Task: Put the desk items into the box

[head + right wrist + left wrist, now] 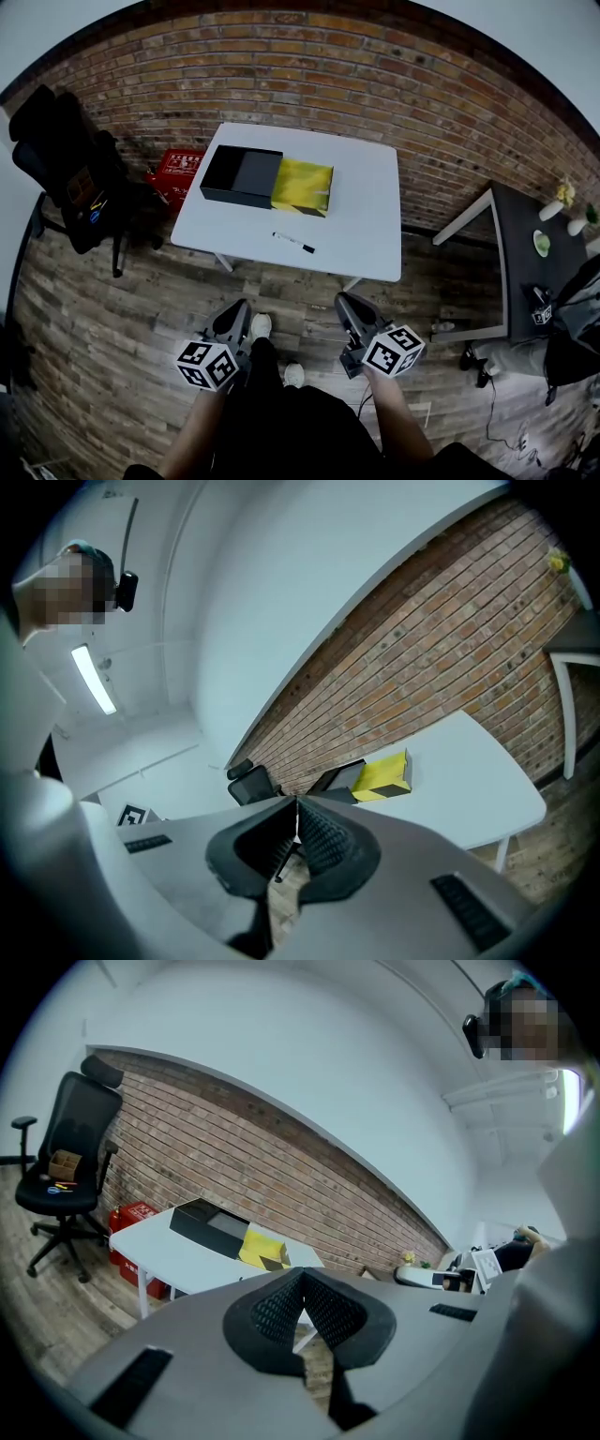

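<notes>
While aimed at table (367,208), left tongs (238,309), right tongs (346,304) closed.

Open floor (141,309) leads to the table (361,187), whose right half is bare. The box (241,176) and yellow pack (302,186) block the back left; a pen (293,243) lies mid-front. A chair (61,150) flanks left, a desk (520,253) right.
</notes>
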